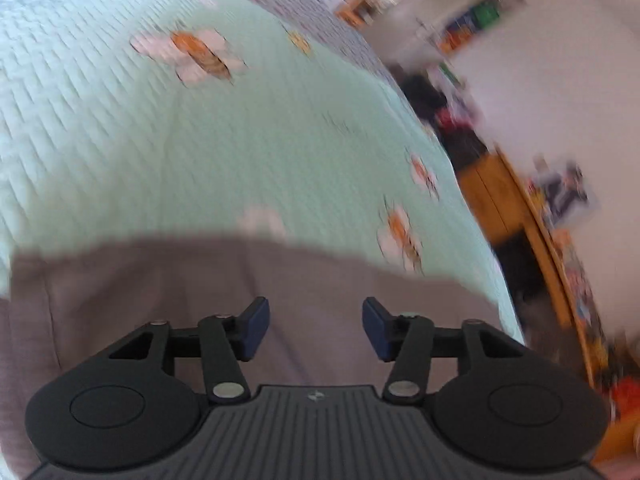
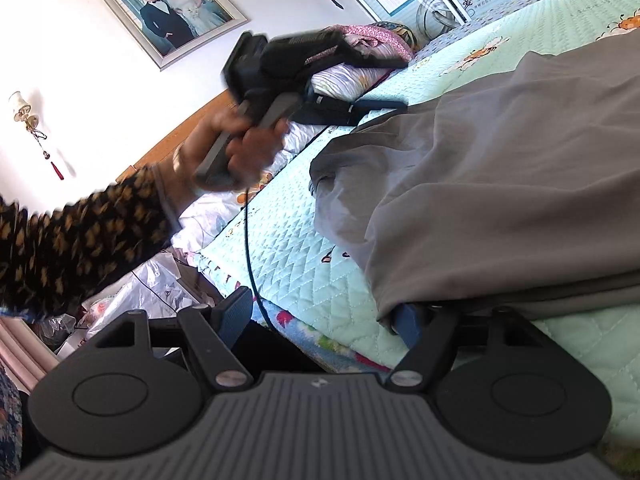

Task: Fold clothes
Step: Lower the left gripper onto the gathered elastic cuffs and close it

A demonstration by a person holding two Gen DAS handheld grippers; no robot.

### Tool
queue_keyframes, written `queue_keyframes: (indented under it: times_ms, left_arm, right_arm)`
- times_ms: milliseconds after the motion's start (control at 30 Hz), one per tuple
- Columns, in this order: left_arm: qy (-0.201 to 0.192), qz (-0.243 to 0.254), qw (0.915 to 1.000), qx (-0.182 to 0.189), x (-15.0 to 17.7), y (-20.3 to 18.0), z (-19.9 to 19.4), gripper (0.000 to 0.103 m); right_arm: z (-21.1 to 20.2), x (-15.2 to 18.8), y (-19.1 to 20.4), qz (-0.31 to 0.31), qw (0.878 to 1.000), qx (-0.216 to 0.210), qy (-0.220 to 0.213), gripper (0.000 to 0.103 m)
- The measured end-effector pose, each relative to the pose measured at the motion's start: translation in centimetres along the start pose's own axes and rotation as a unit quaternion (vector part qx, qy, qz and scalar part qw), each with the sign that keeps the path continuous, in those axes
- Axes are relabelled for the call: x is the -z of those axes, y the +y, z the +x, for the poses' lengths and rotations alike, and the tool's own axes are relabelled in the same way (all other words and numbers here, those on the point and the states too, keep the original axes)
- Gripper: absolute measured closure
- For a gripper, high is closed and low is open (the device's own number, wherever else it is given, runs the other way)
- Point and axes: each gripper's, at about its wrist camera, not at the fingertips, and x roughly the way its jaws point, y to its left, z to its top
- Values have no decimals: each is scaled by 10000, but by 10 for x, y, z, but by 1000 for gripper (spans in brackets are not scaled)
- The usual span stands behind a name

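A grey garment (image 2: 500, 184) lies rumpled on a mint quilted bedspread (image 2: 288, 248) with flower prints. In the left wrist view, which is blurred, the garment (image 1: 192, 288) fills the lower part, and my left gripper (image 1: 316, 326) hangs open over it with nothing between its fingers. From the right wrist view, a hand in a patterned sleeve (image 2: 80, 240) holds that left gripper (image 2: 376, 110) above the garment's far edge. My right gripper (image 2: 322, 320) stands wide open at the bed's near edge. Its right finger (image 2: 408, 326) is tucked under the garment's hem and its left finger (image 2: 236, 314) is off the bed.
Pillows and folded bedding (image 2: 360, 52) are heaped by the wooden headboard (image 2: 180, 140). A dark cable (image 2: 250, 248) hangs from the left gripper over the bed edge. Plastic bags (image 2: 152, 288) lie on the floor beside the bed. A framed photo (image 2: 176, 16) hangs on the wall.
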Motion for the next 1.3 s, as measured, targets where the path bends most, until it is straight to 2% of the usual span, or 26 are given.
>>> queue_keyframes:
  times_ms: [33, 67, 100, 133, 167, 233, 367, 433, 467, 500, 533, 567, 600, 633, 667, 700, 733, 767, 800, 833, 933, 1000, 1067, 1100, 1200, 1300]
  left_arm:
    - [111, 32, 9991, -405, 7, 10, 4, 47]
    - [140, -89, 9968, -777, 11, 26, 6, 88]
    - [9, -437, 9952, -873, 11, 42, -1, 100]
    - [-261, -818, 9924, -876, 9, 53, -14, 100]
    - [-536, -922, 9896, -964, 8, 55, -27, 100]
    - [-912, -821, 9859, -1134, 3, 48, -49, 94]
    - [-1089, -547, 9893, -796, 6, 22, -76, 61]
    - [-924, -310, 9940, -498, 19, 11, -88, 50]
    - [-768, -234, 9956, -487, 24, 11, -83, 45]
    - [-592, -160, 9966, -553, 29, 14, -75, 43]
    - [-426, -138, 9956, -819, 33, 19, -65, 43]
    - [-420, -323, 9931, -1048, 35, 29, -62, 58]
    - [-539, -640, 9902, -1115, 37, 41, -64, 91]
    - [-656, -957, 9862, -1180, 39, 53, -67, 98]
    - [-932, -1196, 9812, -1193, 42, 59, -75, 95]
    - [-1337, -1367, 9747, -1160, 47, 60, -89, 78]
    - [-1694, -1545, 9663, -1171, 54, 61, -102, 66]
    - [-1949, -1794, 9573, -1156, 64, 61, -112, 43]
    - [-2151, -2095, 9476, -1087, 76, 63, -119, 31]
    - [-2229, -2355, 9402, -1042, 88, 64, -122, 30]
    - [-2152, -2905, 9263, -1059, 121, 67, -111, 30]
    - [-2284, -3071, 9177, -1063, 139, 68, -101, 32]
    - [-2633, -3033, 9097, -1055, 146, 68, -101, 32]
    - [-2743, -2957, 9094, -1015, 146, 67, -102, 32]
    - [-2580, -2731, 9233, -803, 124, 71, -94, 32]
    - [-2534, -2618, 9291, -636, 108, 76, -91, 32]
  right_arm:
    - [0, 0, 0, -1, 10000, 0, 5, 28]
    - [0, -1, 0, -6, 10000, 1, 13, 28]
    - [0, -1, 0, -12, 10000, 6, 28, 28]
    - [0, -1, 0, -22, 10000, 1, 27, 28]
    - [-1, -1, 0, -17, 10000, 0, 28, 29]
    - [-1, -2, -1, -24, 10000, 6, 33, 28]
    - [0, -3, 1, -52, 10000, 51, 33, 28]
    - [0, -3, 2, -68, 9999, 72, 34, 28]
    - [0, -3, 2, -71, 9999, 78, 40, 28]
    - [0, -4, 2, -75, 9999, 84, 47, 28]
    - [0, -4, 3, -79, 9999, 89, 55, 28]
    - [0, -4, 3, -88, 9999, 92, 63, 28]
    - [0, -4, 3, -96, 9999, 94, 71, 28]
    - [0, -4, 3, -105, 9999, 95, 78, 28]
    - [0, -5, 3, -107, 9999, 93, 82, 28]
    - [0, -5, 2, -106, 9999, 88, 76, 28]
    - [-1, -5, 2, -105, 9999, 83, 69, 28]
    - [0, -5, 2, -115, 9999, 92, 73, 28]
    - [0, -5, 2, -125, 9998, 101, 78, 28]
    - [0, -5, 2, -132, 9998, 110, 75, 28]
    - [1, -4, 2, -147, 9998, 131, 64, 28]
    - [1, -3, 3, -172, 9997, 151, 71, 28]
    - [1, -3, 4, -191, 9996, 168, 82, 28]
    - [1, -4, 4, -204, 9996, 175, 86, 28]
    - [1, -3, 4, -248, 9995, 191, 88, 28]
    - [1, -3, 5, -259, 9994, 222, 91, 28]
